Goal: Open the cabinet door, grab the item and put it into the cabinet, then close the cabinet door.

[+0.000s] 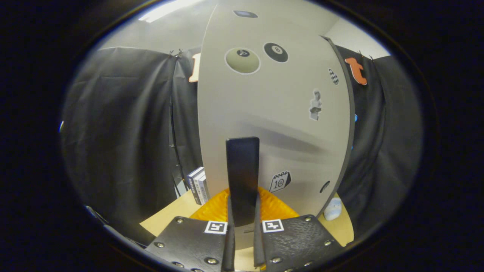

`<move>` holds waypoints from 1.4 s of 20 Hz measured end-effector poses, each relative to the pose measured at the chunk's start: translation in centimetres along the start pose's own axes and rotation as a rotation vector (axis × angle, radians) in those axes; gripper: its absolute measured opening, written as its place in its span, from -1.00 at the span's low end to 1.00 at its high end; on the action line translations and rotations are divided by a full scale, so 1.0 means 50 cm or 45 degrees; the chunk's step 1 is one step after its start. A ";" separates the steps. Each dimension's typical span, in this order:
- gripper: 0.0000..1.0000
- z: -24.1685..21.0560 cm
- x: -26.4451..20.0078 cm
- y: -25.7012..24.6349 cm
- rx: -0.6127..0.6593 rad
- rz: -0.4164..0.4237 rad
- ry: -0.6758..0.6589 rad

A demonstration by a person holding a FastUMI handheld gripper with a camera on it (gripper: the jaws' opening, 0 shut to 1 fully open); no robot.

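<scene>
A grey cabinet door (280, 113) with several stickers stands upright just beyond my fingers, its dark edge showing on the right. A dark flat bar (242, 177) rises upright between my fingers, in front of the door's lower part. My gripper (243, 236) is shut on the bar's lower end, with one finger pressing each side. I cannot tell whether the bar is fixed to the door or apart from it. The cabinet's inside is hidden behind the door.
An orange ribbed mat (276, 207) lies on the pale wooden table (170, 217) at the door's foot. Several upright books (198, 185) stand left of the door. A small white and blue object (333, 209) sits to the right. Black cloth walls surround the booth.
</scene>
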State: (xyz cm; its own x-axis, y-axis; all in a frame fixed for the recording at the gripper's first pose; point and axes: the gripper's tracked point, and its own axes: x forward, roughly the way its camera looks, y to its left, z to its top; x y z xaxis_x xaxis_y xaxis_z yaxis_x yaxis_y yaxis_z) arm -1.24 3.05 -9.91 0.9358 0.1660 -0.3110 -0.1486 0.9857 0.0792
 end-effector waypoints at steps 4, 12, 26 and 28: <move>-0.61 -0.007 -0.040 -0.029 0.028 -0.048 0.001; -0.63 -0.019 -0.127 -0.109 0.104 -0.210 -0.005; -0.90 -0.052 -0.216 -0.232 0.195 -0.484 0.032; -0.90 -0.054 -0.232 -0.253 0.221 -0.500 0.028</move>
State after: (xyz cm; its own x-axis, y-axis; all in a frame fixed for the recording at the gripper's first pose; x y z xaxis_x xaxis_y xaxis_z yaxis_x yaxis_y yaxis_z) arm -11.08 -11.27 -9.87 0.9033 -0.2183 -0.3693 0.2751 0.9553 0.1081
